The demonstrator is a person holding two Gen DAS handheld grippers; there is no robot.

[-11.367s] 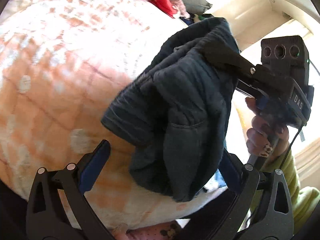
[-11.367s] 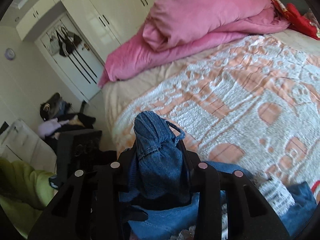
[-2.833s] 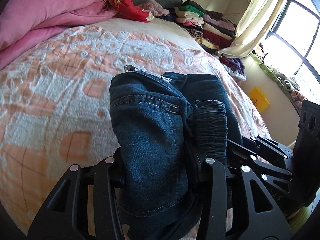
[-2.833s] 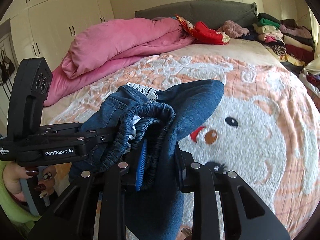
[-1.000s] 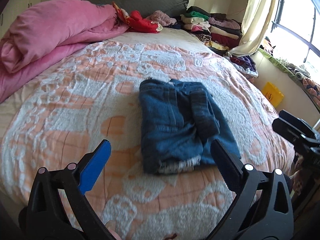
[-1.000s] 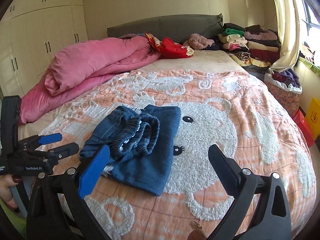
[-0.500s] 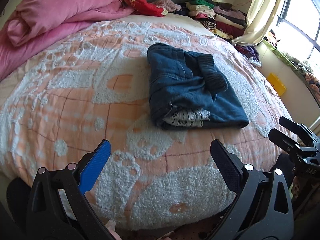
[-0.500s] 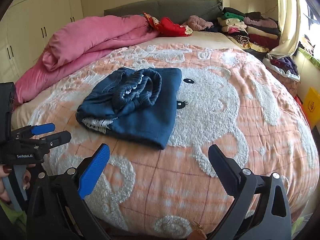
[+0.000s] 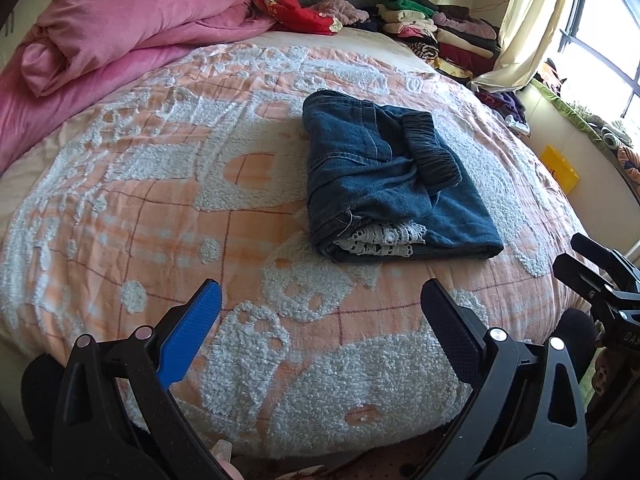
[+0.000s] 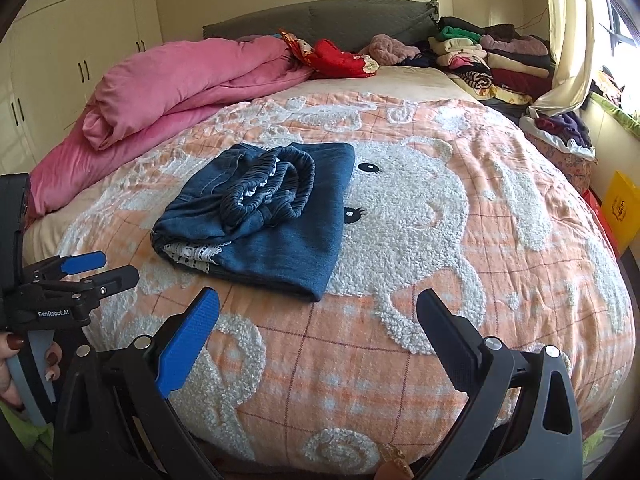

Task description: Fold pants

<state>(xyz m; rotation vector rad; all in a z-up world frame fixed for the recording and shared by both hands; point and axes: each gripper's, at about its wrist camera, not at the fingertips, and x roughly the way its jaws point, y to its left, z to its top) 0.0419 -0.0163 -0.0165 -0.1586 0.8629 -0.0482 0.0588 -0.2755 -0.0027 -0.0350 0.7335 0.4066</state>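
The dark blue denim pants lie folded in a compact bundle on the peach-and-white bedspread, with the elastic waistband on top and white lace trim at the near edge. From the other side the same pants rest beside the bear pattern. My left gripper is open near the bed's front edge, well short of the pants, with nothing between its fingers. My right gripper is open too and holds nothing. Each gripper shows in the other's view: the right one and the left one, which a hand holds.
A rolled pink duvet lies along the bed's left side. Red cloth and stacks of folded clothes sit by the grey headboard. A yellow box stands on the floor at the right, near a curtain and window.
Both grippers let go of the pants, which now lie folded on the bed. Over the last second both have drawn back toward the bed's front edge, still open.
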